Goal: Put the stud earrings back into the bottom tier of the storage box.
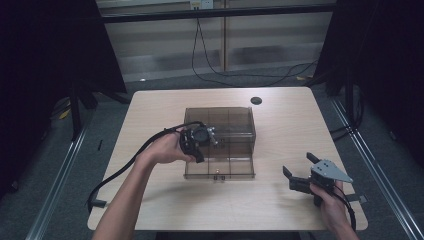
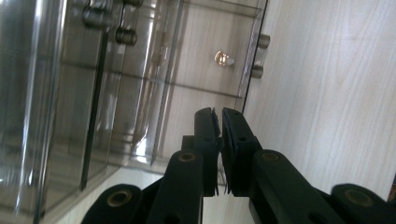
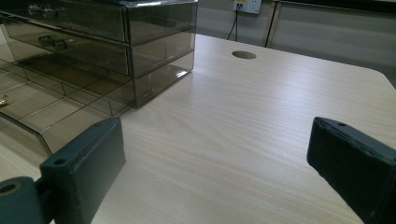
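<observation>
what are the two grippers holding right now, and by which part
Nothing. The left gripper is shut on empty air above the open bottom drawer; the right gripper stands open over the bare table.

No legible text, label, brand, number or sign on any surface: drawer box [image 1: 220, 142], table [image 1: 280, 125], both grippers unmarked.

Smoky translucent drawer box [image 1: 220, 125], pale wood-grain table [image 1: 280, 135], black grippers' fingers [image 2: 233, 135].
</observation>
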Available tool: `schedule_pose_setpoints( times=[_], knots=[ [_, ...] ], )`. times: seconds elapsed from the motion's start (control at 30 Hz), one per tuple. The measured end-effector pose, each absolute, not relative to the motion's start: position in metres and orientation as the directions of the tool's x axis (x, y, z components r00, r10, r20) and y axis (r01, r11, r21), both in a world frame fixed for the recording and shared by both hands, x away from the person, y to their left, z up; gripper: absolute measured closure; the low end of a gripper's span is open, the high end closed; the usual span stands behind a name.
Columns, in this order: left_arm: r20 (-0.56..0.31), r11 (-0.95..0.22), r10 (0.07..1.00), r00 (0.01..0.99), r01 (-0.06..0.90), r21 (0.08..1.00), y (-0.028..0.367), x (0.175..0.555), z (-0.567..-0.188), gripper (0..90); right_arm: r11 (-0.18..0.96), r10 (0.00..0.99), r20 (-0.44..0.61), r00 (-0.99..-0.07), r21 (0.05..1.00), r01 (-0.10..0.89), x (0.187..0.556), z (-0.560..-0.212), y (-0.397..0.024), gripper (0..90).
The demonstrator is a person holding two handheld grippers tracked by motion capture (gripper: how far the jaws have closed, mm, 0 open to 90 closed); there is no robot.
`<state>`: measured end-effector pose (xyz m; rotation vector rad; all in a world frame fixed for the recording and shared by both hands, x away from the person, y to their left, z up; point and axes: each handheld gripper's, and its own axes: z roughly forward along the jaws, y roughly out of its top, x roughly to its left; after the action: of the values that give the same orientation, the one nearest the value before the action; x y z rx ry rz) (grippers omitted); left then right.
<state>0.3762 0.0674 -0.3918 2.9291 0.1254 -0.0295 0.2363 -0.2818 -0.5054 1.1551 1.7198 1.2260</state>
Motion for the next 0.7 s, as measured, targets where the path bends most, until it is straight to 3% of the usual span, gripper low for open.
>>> schedule_pose_setpoints(
  times=[0.7],
  knots=[
    [-0.063,-0.980,0.051,0.997,0.062,0.189,0.023,0.380,-0.421,85.2,0.161,0.936,-0.065,-0.346,0.953,0.257,0.237,-0.505,-0.280,3.7]
  ],
)
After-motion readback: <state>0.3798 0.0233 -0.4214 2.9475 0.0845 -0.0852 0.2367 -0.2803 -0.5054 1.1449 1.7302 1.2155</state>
